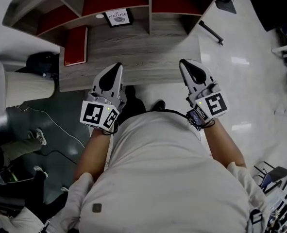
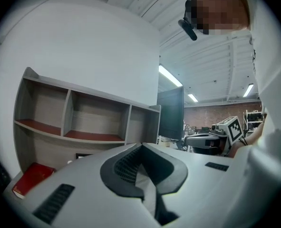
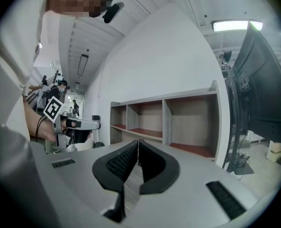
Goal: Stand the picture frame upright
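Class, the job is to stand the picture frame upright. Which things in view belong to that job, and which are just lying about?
Belongs to the job:
picture frame, on the desk
left tool, shut, empty
right tool, shut, empty

Just lying about:
red book, at the desk's left end
shelf unit

I get bright, even light from ceiling strips (image 3: pixel 236 25); soft glare patches on the floor (image 1: pixel 240 60). Both gripper views bend heavily at the edges, with black corners.
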The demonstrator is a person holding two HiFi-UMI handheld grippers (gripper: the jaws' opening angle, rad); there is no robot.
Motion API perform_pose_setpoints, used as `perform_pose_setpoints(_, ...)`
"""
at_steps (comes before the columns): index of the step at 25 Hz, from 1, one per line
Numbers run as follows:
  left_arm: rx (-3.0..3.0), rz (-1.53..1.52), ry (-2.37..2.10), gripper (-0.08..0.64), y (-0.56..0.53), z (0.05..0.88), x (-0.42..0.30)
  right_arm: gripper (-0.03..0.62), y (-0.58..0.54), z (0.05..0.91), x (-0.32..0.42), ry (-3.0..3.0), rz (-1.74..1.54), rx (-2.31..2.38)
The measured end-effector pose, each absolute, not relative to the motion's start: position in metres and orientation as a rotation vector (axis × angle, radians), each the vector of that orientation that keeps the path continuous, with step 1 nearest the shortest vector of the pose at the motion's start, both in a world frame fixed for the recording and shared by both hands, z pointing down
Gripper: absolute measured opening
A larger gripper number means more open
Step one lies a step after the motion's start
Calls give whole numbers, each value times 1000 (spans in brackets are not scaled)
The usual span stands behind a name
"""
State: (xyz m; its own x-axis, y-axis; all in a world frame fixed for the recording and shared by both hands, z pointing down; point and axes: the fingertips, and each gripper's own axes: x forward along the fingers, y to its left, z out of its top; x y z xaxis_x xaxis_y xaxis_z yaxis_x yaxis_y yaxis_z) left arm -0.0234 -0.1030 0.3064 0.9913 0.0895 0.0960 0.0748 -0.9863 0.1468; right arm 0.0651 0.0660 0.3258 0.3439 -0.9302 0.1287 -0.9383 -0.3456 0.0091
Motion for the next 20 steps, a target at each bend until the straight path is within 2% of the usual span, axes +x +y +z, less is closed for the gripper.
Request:
perform_pose_setpoints(11,3003,198,89,17,-84,301,-46,21,80,334,46,-1827,213,2490)
perform_pose_setpoints(20,3029,190,161,17,-94,295,-82,21,64,324,0,-1815,174,2517)
